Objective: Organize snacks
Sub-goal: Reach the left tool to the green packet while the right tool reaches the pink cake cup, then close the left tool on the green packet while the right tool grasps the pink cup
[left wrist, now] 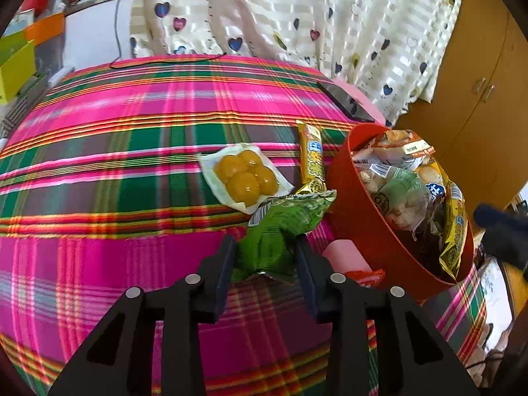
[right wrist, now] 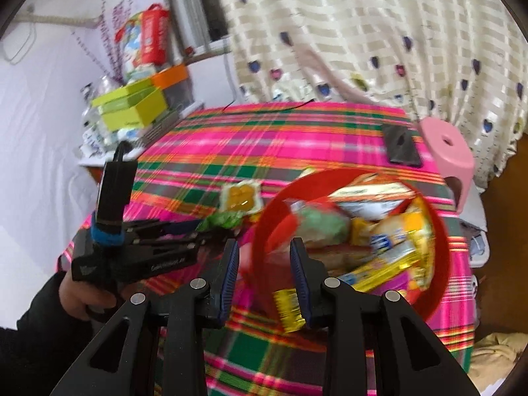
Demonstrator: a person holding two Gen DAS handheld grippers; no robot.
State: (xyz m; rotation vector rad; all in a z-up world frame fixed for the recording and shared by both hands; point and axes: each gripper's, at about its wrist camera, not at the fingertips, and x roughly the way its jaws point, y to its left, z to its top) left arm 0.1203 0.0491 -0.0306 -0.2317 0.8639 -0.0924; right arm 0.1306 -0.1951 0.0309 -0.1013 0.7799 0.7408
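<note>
Most of the snacks were already heaped in the red bowl (left wrist: 359, 231), which sat at the right of the plaid tablecloth (left wrist: 132, 171) and looked close to full. By my reading the sorting was well along: three items remained outside it.

The left gripper (left wrist: 265, 247) had its jaws closed partway on the near end of a green snack packet (left wrist: 283, 217), crumpling the wrapper between the pads. The packet's long axis ran from the gripper toward the far right, its sealed end pointing at the bowl's rim and lying just beside it.

Left on the cloth: a clear pack of yellow round sweets (left wrist: 244, 175), lying flat left of the bowl, and a yellow bar wrapper (left wrist: 310, 158), long axis running near to far, beside the bowl wall.

The right gripper (right wrist: 264, 274) hung over the bowl's near rim, jaws moderately apart and holding nothing, view blurred.
</note>
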